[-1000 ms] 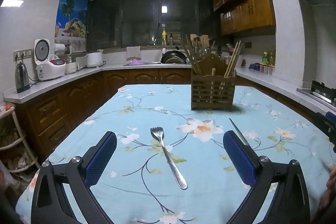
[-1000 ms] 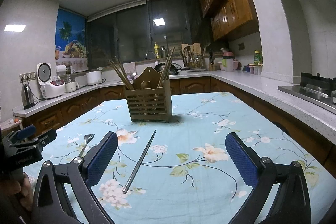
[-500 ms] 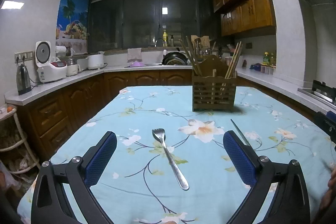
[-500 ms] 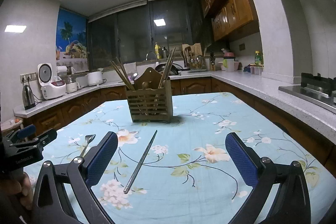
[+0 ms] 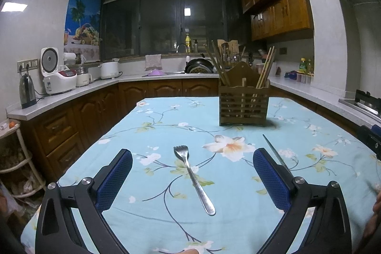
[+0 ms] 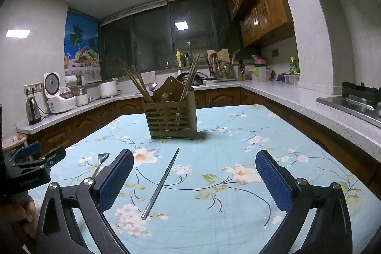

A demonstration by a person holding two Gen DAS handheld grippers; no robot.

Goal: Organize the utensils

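Dim kitchen here, dark wood cabinets (image 5: 278,13) running around an L of pale countertop (image 6: 297,99), blacked-out windows along the back wall and a beach-and-fruit poster (image 5: 82,23) on the left. In the middle is a table under a light blue floral tablecloth (image 5: 166,116), and that's where everything's going on.

Biggest thing on the cloth is a slatted wooden utensil holder (image 5: 243,106), standing upright toward the far end. Bundles of wooden chopsticks (image 6: 139,85) lean out of its left and right sides, plus what looks like a spoon near the middle.

The left gripper (image 5: 192,179) hovers low over the near edge, blue-padded fingers (image 5: 114,180) spread wide, nothing in them. The right gripper (image 6: 194,180) is much the same: fingers wide apart, empty. The person's hand (image 6: 22,216) shows at the left edge of the right view, wrapped around the left tool's handle.

On the counter at left: a white rice cooker (image 5: 56,73), a steel kettle (image 5: 27,92), a white pot.

Small stuff: a metal fork (image 5: 193,179) lies flat on the cloth between the left gripper's fingers, tines toward the holder, handle toward the near edge, untouched. A single metal chopstick (image 6: 162,182) lies to the fork's right, angled toward the holder, between the right gripper's fingers but closer to its left one, also untouched.
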